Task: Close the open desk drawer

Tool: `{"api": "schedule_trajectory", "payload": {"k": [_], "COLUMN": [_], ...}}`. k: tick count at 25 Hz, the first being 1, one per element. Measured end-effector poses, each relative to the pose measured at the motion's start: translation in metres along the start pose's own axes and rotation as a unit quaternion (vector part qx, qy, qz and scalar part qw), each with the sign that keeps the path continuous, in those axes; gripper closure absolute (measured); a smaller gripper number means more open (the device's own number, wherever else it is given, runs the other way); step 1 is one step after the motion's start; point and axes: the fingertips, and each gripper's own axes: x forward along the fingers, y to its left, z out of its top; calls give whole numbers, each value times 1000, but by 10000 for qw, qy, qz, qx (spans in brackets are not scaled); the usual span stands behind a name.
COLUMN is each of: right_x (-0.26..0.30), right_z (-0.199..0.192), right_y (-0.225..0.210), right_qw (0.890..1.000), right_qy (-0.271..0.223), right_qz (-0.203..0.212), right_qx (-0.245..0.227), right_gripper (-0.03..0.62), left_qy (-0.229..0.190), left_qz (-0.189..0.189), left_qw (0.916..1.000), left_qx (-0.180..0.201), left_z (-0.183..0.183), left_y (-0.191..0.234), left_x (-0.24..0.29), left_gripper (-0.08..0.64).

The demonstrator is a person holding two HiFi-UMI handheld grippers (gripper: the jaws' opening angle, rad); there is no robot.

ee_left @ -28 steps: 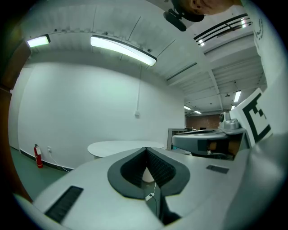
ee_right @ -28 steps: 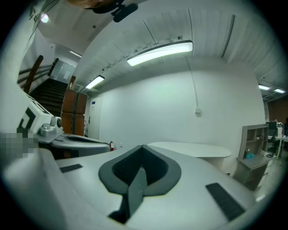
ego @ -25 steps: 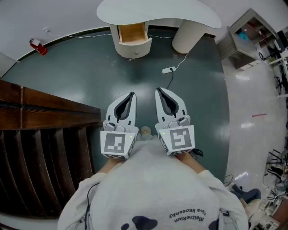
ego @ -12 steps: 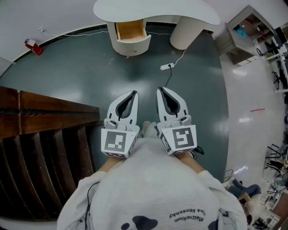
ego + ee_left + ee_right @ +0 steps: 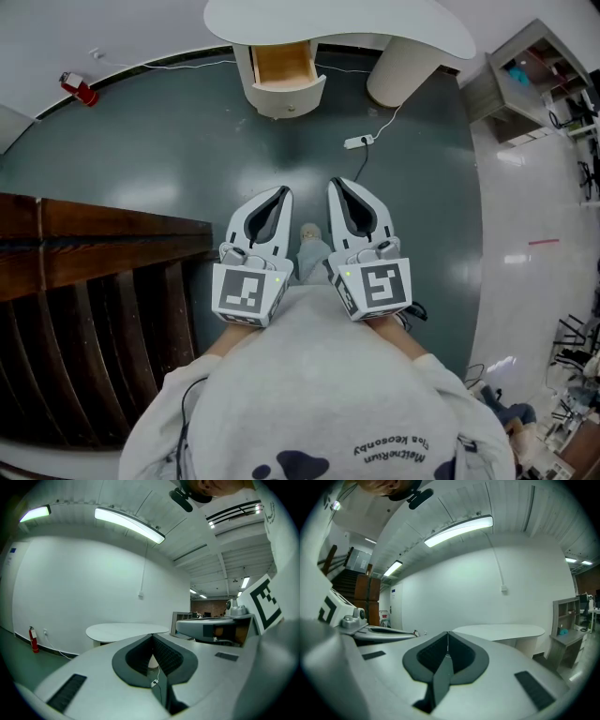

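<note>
Far ahead on the dark green floor stands the white desk (image 5: 337, 23). Its drawer (image 5: 284, 66) is pulled out, showing a bare wooden inside above a rounded cream front. My left gripper (image 5: 281, 192) and right gripper (image 5: 337, 183) hang side by side in front of my body, well short of the desk and pointing at it. Both are shut with nothing between the jaws, whose tips meet in each gripper view. The desk top shows beyond the left gripper (image 5: 152, 635) as a white slab (image 5: 126, 631), and beyond the right gripper (image 5: 447, 633) at the right (image 5: 499, 631).
A dark wooden staircase (image 5: 94, 244) fills the left side. A white power strip (image 5: 354, 142) with its cable lies on the floor between me and the desk. A red fire extinguisher (image 5: 77, 87) stands by the wall and grey shelving (image 5: 525, 80) at the far right.
Both grippers have edged forward together toward the desk, still shut. A shoe has come forward between them.
</note>
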Motion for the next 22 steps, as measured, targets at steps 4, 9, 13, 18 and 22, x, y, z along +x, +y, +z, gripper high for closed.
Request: {"api": "schedule_trajectory", "payload": {"k": [4, 9, 13, 18, 22], "right_x": [23, 53, 72, 87, 93], "right_z": [5, 11, 11, 9, 5], "right_y": [-23, -48, -65, -85, -92], "right_qw": [9999, 9989, 9977, 9962, 9955], "right_qy": [-53, -50, -25, -25, 26], "right_qz": [160, 439, 667, 871, 946], "right_qx": [-36, -124, -96, -48, 35], "right_gripper": [575, 575, 575, 575, 575], "left_qy": [-14, -83, -68, -32, 50], "left_qz": [99, 259, 429, 603, 679], "left_qw": [9999, 9996, 9991, 9982, 9977], "left_qx": [45, 27, 0, 53, 40], "left_z": [7, 15, 18, 19, 19], "left_y": [6, 10, 14, 12, 12], "left_x": [30, 66, 89, 110, 117], "left_gripper": [549, 549, 549, 549, 549]}}
